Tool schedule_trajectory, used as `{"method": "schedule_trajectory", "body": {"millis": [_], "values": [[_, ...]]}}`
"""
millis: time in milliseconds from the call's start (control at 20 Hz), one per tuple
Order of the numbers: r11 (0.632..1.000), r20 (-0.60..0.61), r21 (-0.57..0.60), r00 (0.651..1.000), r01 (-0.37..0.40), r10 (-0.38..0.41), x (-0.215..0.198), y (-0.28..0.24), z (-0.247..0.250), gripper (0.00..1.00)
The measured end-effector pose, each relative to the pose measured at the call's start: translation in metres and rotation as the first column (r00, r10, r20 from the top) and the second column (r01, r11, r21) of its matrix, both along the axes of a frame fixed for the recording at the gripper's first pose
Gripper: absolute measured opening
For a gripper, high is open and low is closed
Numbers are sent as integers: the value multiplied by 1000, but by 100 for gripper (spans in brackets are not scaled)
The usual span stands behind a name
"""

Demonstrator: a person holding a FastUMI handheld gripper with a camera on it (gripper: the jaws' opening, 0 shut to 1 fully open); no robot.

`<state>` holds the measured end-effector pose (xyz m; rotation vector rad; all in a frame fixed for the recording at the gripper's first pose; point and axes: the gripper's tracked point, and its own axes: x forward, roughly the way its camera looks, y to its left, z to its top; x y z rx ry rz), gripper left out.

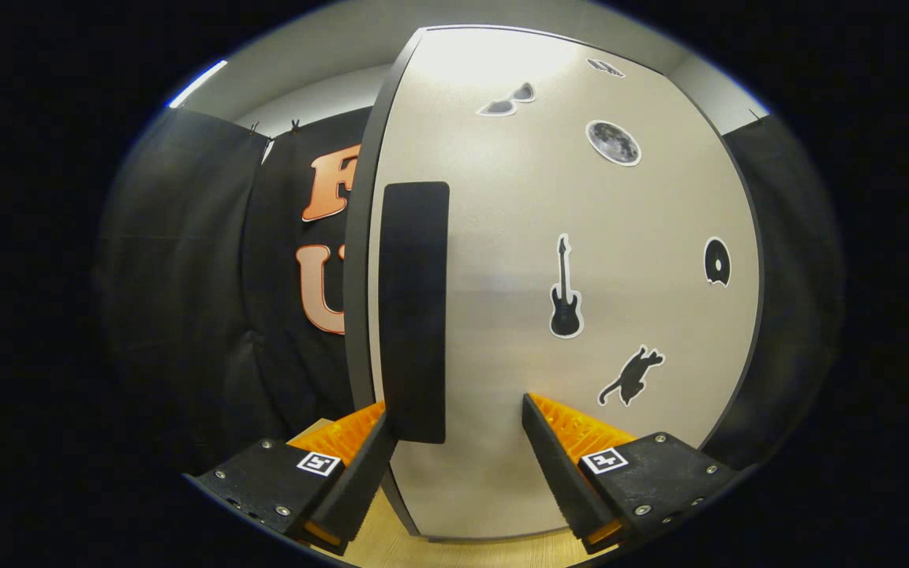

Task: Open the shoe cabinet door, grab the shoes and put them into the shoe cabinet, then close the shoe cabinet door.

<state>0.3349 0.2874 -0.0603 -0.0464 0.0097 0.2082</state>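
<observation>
Black cloth point(186, 300) is hanging as the booth's wall to the left of the scene, creased and falling down toward a pale wooden floor point(391, 548) that is showing under the fingers. Just to the right of that cloth, the shoe cabinet door point(581, 237) is standing upright right in front of the gripper point(454, 426), looking shut, a pale grey panel with a soft sheen and a thin dark edge running round it. Along its left side a tall black handle point(413, 312) with rounded corners is sitting vertically on the panel. Further right, stickers are dotting the door: a pair of sunglasses point(508, 101) near the top, a moon point(613, 143) beside and below it, a black guitar point(566, 290) around the middle, a leaping cat point(631, 377) lower down, and a dark bitten round shape point(717, 261) near the right edge. More black cloth is showing beyond the door's right edge. The gripper is standing wide apart, holding nothing; its left finger is reaching to the lower end of the handle, on the handle's left, and whether it is touching there cannot be told, while its right finger is lying against or just before the bare panel, well to the right of the handle and just left of the cat. The handle's lower end is sitting between the two fingers, close to the left one.
</observation>
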Motion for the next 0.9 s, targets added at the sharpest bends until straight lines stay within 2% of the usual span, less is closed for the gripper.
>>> {"method": "schedule_trajectory", "body": {"millis": [200,350,450,650,900], "values": [[999,9,-35,999,32,-32,4,-1,-2,95],[999,3,-26,1000,22,-22,5,-1,-2,95],[1000,-55,-4,998,13,-14,2,-2,-7,95],[1000,-8,-9,1000,-6,6,-28,-7,13,95],[1000,8,-3,1000,-27,27,-86,-26,31,95]]}}
